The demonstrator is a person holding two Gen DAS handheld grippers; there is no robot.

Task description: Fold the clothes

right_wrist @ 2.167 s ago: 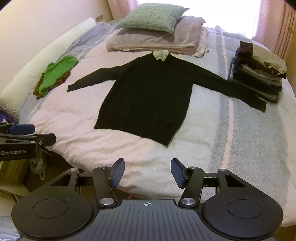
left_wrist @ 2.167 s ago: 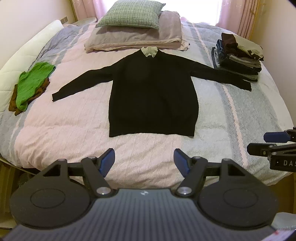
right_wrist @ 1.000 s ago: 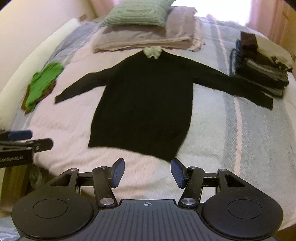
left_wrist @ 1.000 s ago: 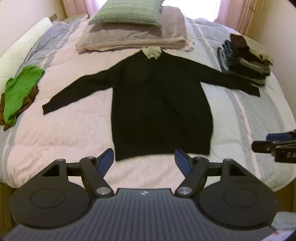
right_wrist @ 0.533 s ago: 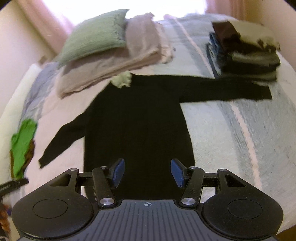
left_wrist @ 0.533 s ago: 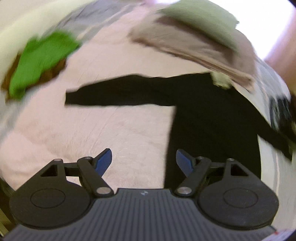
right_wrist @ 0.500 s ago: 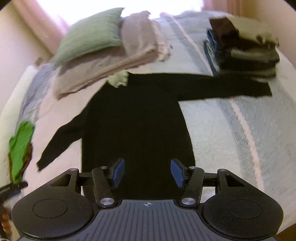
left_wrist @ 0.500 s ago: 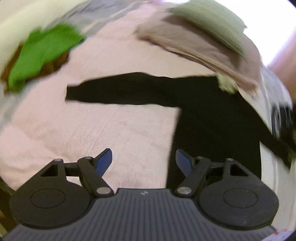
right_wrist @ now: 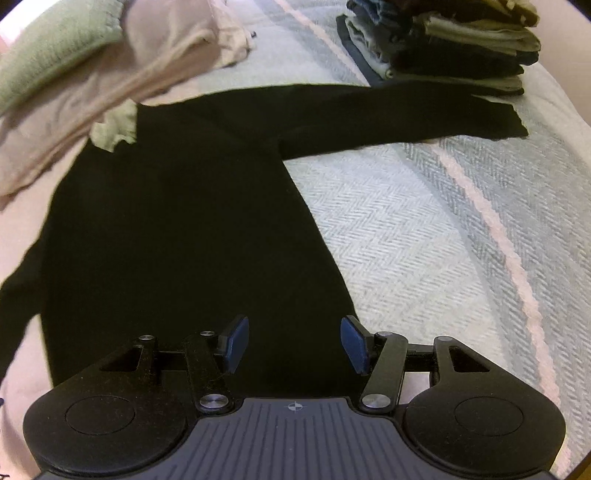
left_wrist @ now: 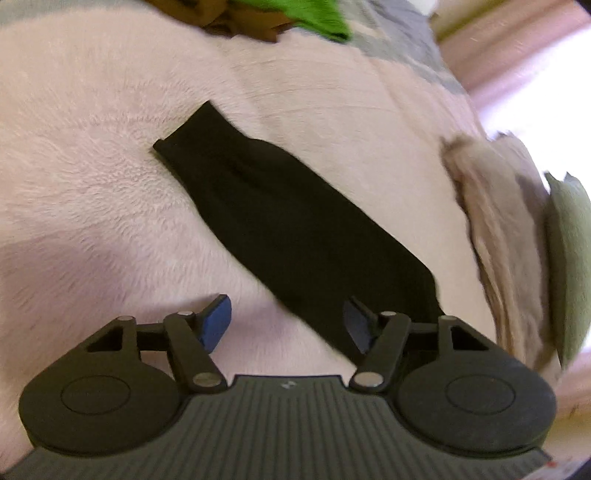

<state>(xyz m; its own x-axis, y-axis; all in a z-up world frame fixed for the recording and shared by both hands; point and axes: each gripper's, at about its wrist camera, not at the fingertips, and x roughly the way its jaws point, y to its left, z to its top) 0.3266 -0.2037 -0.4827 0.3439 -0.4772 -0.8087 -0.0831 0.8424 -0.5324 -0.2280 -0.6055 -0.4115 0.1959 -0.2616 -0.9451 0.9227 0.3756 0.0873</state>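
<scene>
A black sweater (right_wrist: 177, 229) with a pale collar (right_wrist: 114, 129) lies flat on the bed, sleeves spread. In the left wrist view its left sleeve (left_wrist: 288, 218) runs diagonally across the pink blanket, cuff at the upper left. My left gripper (left_wrist: 286, 323) hovers open over the sleeve's inner end, nothing between its fingers. In the right wrist view my right gripper (right_wrist: 295, 345) stands open above the sweater's lower right body, close to the side edge. The right sleeve (right_wrist: 406, 110) stretches toward a clothes stack.
A stack of folded clothes (right_wrist: 454, 40) sits at the bed's far right. Pillows (right_wrist: 92, 62) lie at the head of the bed. A green garment (left_wrist: 314, 14) over a brown one rests past the left cuff. Grey striped blanket (right_wrist: 443, 229) spreads to the right.
Both grippers have moved in much closer to the bed. The left swung over the left sleeve; the right dropped over the sweater's lower right body. Both stayed open.
</scene>
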